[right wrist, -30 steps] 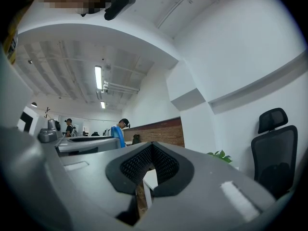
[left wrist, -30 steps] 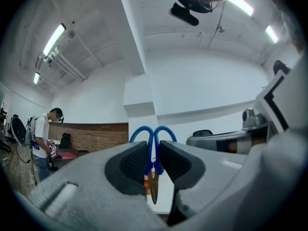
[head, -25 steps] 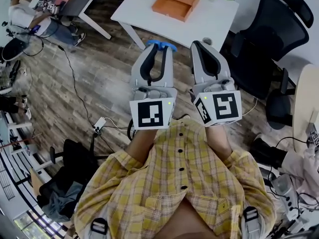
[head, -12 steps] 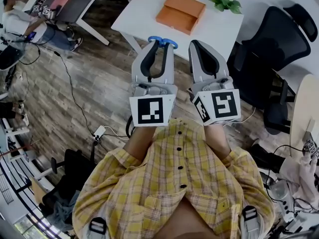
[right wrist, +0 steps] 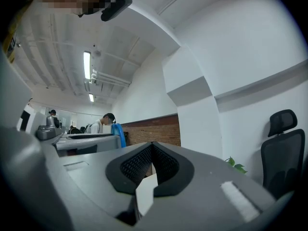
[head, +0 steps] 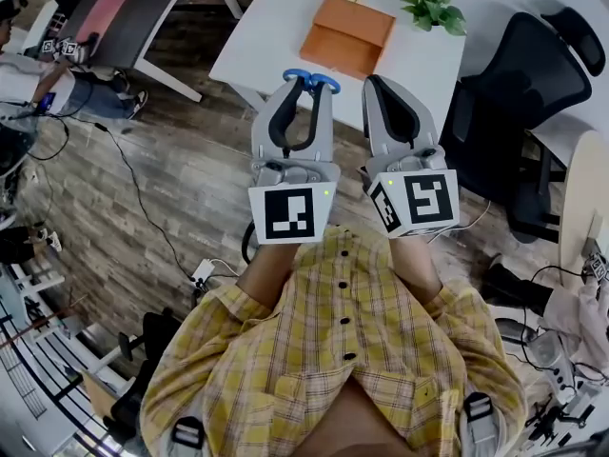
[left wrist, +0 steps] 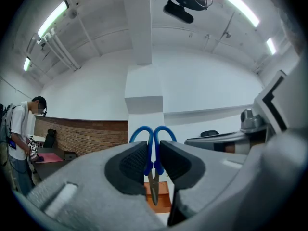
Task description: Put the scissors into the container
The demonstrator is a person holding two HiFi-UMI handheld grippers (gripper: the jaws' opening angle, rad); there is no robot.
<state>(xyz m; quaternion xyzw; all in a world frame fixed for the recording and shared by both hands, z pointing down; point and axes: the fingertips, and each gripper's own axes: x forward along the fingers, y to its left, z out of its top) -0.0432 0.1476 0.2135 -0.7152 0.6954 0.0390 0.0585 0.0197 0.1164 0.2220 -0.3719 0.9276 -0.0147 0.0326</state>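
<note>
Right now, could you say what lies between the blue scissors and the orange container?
Head view: only bare white tabletop between blue scissors and orange container.

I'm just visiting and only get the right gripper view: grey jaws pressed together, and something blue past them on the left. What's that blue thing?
Observer: The handles of the scissors. The left gripper is shut on them, with the handles poking out past its tips.
Visitor: Is there anything to put them in?
Observer: The head view shows an orange box lying on a white table ahead of both grippers. I cannot tell whether it is open.
Visitor: And where is my gripper in all this?
Observer: The right gripper is held side by side with the left one, apart from it, near the table's edge.
</note>
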